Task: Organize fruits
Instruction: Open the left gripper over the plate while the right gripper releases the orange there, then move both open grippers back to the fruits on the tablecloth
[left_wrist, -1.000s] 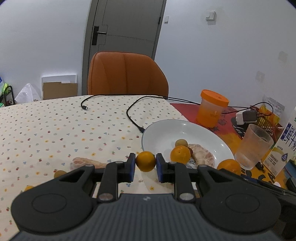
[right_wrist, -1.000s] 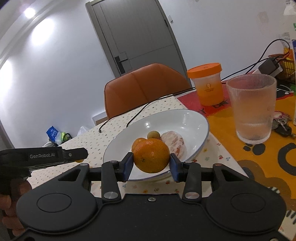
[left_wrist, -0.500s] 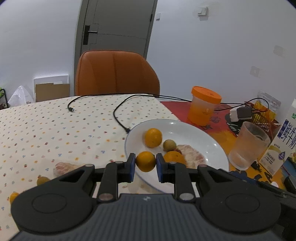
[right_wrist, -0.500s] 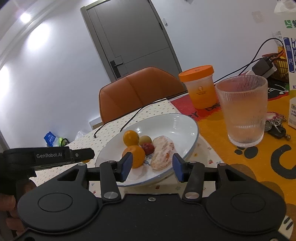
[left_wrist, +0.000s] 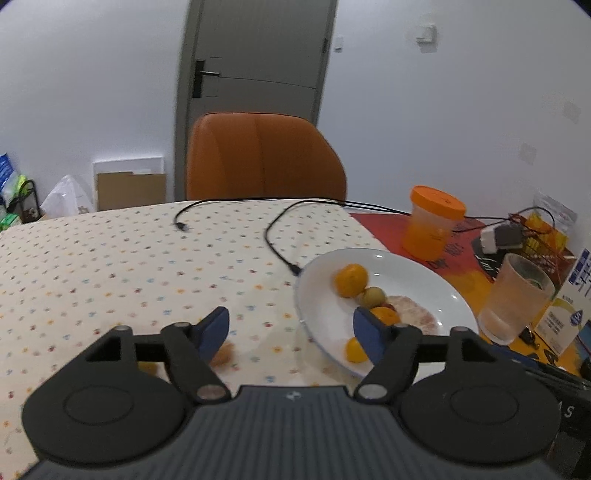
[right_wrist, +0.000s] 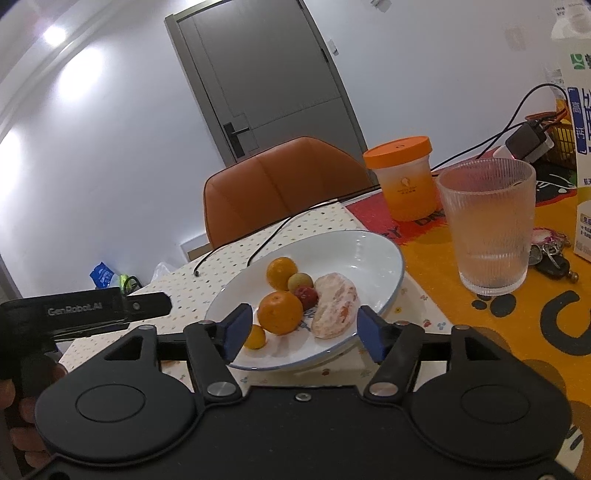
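A white plate (left_wrist: 406, 269) (right_wrist: 354, 254) holds two oranges (right_wrist: 280, 312) (right_wrist: 282, 272), a small orange (left_wrist: 355, 350) (right_wrist: 255, 336) by its near rim, a pale round fruit (right_wrist: 298, 281), a red fruit (right_wrist: 306, 295) and a peeled citrus piece (right_wrist: 334, 310). My left gripper (left_wrist: 290, 334) is open and holds nothing, just left of the plate. My right gripper (right_wrist: 304, 334) is open in front of the plate, nothing between its fingers. On the dotted cloth, another peeled piece (left_wrist: 223, 356) and a small yellow fruit (left_wrist: 147, 367) lie partly hidden behind the left finger.
A ribbed glass (right_wrist: 487, 225) and an orange-lidded jar (right_wrist: 404, 177) stand right of the plate, with a milk carton (right_wrist: 580, 129) and keys (right_wrist: 550, 254) further right. Black cables (left_wrist: 277, 236) cross the cloth behind the plate. An orange chair (left_wrist: 262, 155) stands at the far edge.
My right gripper let its orange go onto the plate and opened wide. My left gripper then let its small orange go at the plate's near rim, opened and shifted left.
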